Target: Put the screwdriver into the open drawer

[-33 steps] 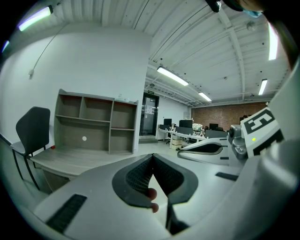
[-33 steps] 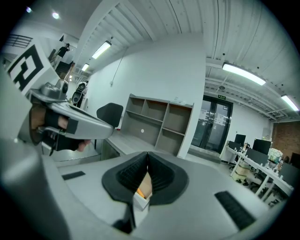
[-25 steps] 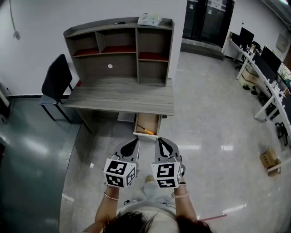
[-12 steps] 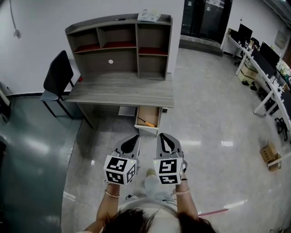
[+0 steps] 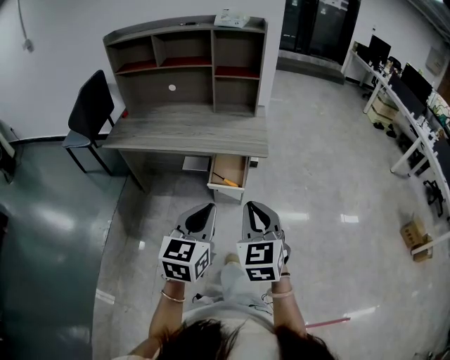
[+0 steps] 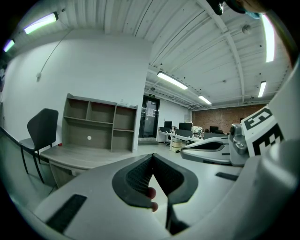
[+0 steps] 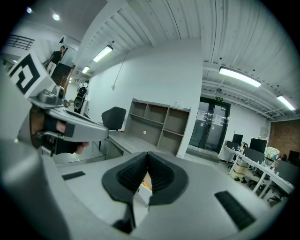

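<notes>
- The left gripper (image 6: 151,156) has its two jaws closed, the dark pads meeting at the tips, and nothing is held between them.
- The right gripper (image 7: 147,154) is the same – jaws pressed together at the tips, with no object in them.
- In the head view both grippers are side by side in the lower centre of the frame, close but apart, each in one hand of the person, above the pale glossy floor (image 5: 330,190).
- The screwdriver (image 5: 228,182), with an orange handle, lies slanted inside the open drawer (image 5: 225,192), near its front wall – well apart from both grippers.
- The drawer is pulled out under the right end of the grey desk (image 5: 190,133), in the upper centre of the frame.
- On the desk stands a shelf unit (image 5: 211,63), and a flat box (image 5: 230,17) lies on its top.
- A dark chair (image 5: 88,112) stands just left of the desk.
</notes>
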